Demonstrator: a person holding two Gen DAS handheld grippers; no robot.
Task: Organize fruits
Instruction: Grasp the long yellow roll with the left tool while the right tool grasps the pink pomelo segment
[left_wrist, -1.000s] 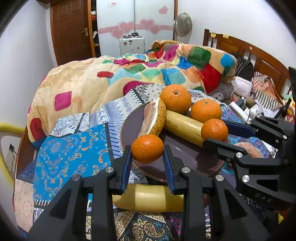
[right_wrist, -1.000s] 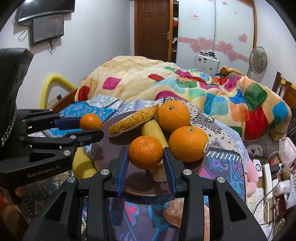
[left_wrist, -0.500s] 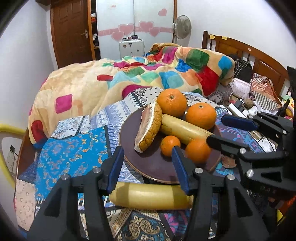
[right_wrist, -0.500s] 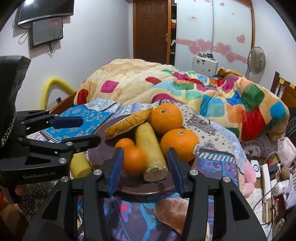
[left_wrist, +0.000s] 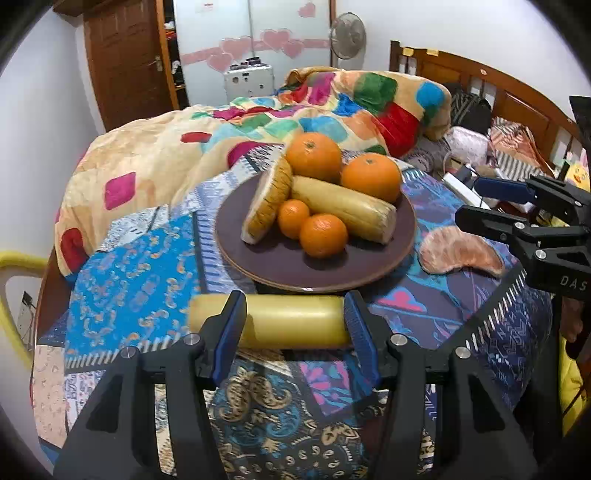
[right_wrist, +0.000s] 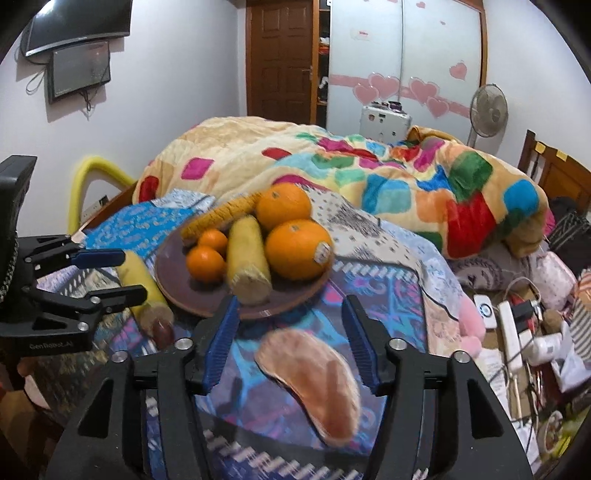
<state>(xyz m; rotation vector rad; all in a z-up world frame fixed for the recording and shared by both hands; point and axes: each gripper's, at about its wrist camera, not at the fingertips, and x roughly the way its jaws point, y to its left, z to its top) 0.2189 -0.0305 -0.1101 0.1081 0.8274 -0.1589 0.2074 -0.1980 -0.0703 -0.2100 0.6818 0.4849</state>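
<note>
**Fruit sorting: two pieces left off the plate**

Left gripper (left_wrist: 295, 332): parted, empty, yellow banana piece (left_wrist: 291, 325) lying crosswise just beyond its tips. Right gripper (right_wrist: 290, 339): jaws opening, empty, over pink fruit slice (right_wrist: 314, 384). Behind: brown plate (left_wrist: 269, 266), loaded. Next, judged: grasp each, carry to plate.

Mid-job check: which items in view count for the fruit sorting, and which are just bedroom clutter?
For the job:
- plate
- two big oranges
- two small oranges
- yellow piece on plate
- ridged wedge
- yellow piece off plate
- pink segment on the cloth

Lying about:
- blanket
- fan
- power strip
- wall screen
</note>
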